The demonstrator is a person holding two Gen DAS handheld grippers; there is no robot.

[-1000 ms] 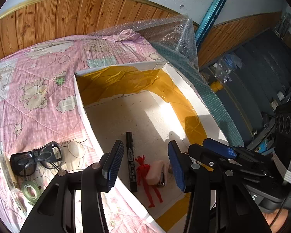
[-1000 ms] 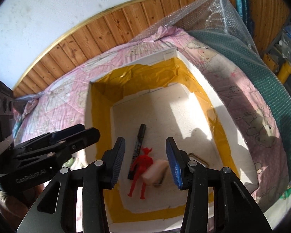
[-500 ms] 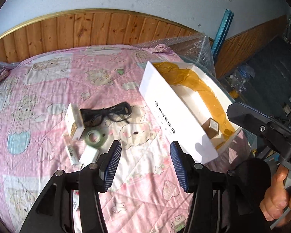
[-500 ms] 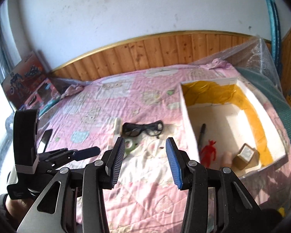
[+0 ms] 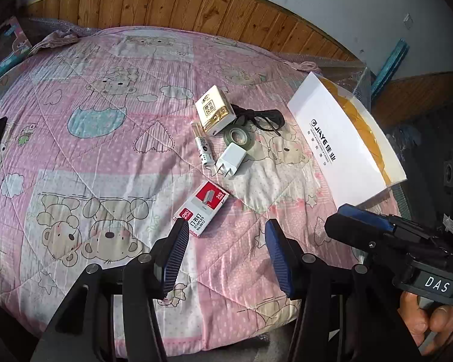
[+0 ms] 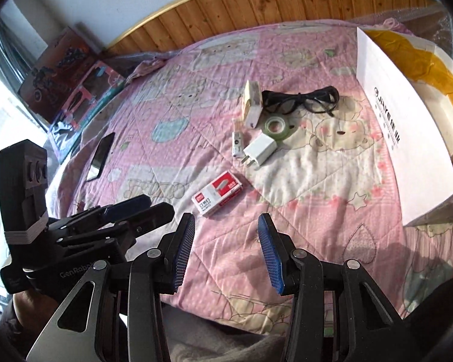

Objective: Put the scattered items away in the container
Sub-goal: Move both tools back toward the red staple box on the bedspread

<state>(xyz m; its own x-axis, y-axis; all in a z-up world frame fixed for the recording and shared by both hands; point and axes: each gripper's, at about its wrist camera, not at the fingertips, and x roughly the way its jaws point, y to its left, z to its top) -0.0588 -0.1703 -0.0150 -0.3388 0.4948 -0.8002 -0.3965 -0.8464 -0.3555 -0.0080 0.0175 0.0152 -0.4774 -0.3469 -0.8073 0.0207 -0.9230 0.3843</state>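
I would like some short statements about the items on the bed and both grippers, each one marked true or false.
1. The staples box lies on the quilt, outside the white container. True.
2. The left gripper is shut on the white charger. False: its jaws stand open and empty, and the charger lies on the quilt.
3. The tape roll lies between the charger and the black glasses. True.
4. The right gripper holds the glasses. False: it is open and empty.
5. A dark phone lies inside the container. False: it is on the quilt, far from it.
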